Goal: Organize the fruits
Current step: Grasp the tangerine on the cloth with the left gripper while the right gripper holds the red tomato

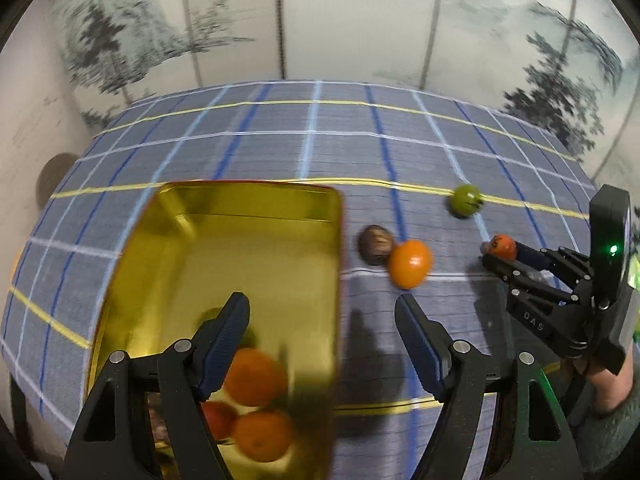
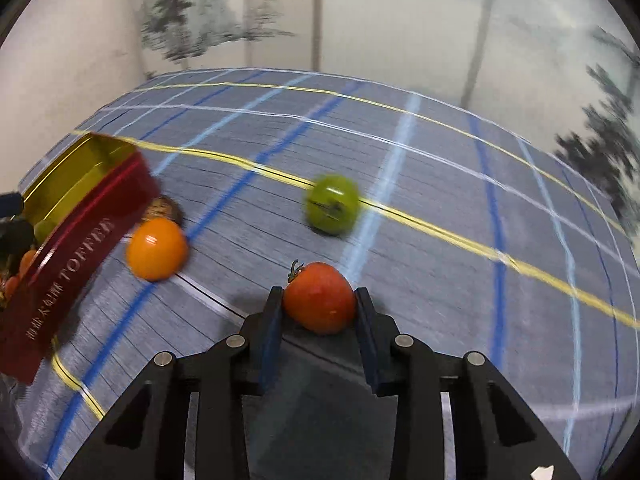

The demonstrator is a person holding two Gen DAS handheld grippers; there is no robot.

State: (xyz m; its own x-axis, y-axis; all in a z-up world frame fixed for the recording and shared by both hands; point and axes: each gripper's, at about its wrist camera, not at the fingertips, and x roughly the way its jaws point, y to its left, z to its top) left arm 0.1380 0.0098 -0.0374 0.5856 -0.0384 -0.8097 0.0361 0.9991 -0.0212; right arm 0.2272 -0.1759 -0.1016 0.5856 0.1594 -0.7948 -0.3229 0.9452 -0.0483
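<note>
A gold-lined red tin (image 1: 248, 240) stands on the checked tablecloth (image 1: 360, 140). It holds two oranges (image 1: 256, 376), a red fruit (image 1: 218, 420) and something green, partly hidden by my left finger. My left gripper (image 1: 322, 314) is open and straddles the tin's right wall, one finger inside, one outside, gripping nothing. My right gripper (image 2: 319, 292) is shut on a red tomato (image 2: 320, 304) just above the cloth; the left wrist view shows it at the right (image 1: 486, 254). Loose on the cloth lie an orange fruit (image 2: 157, 248), a green fruit (image 2: 332, 204) and a brown fruit (image 1: 374, 245).
The tin's red side reads TOFFEE (image 2: 80, 240) in the right wrist view. A folding screen painted with trees (image 1: 280, 20) stands behind the table. A person's hand (image 1: 612, 384) holds the right gripper. Bare cloth stretches behind and to the right of the loose fruits.
</note>
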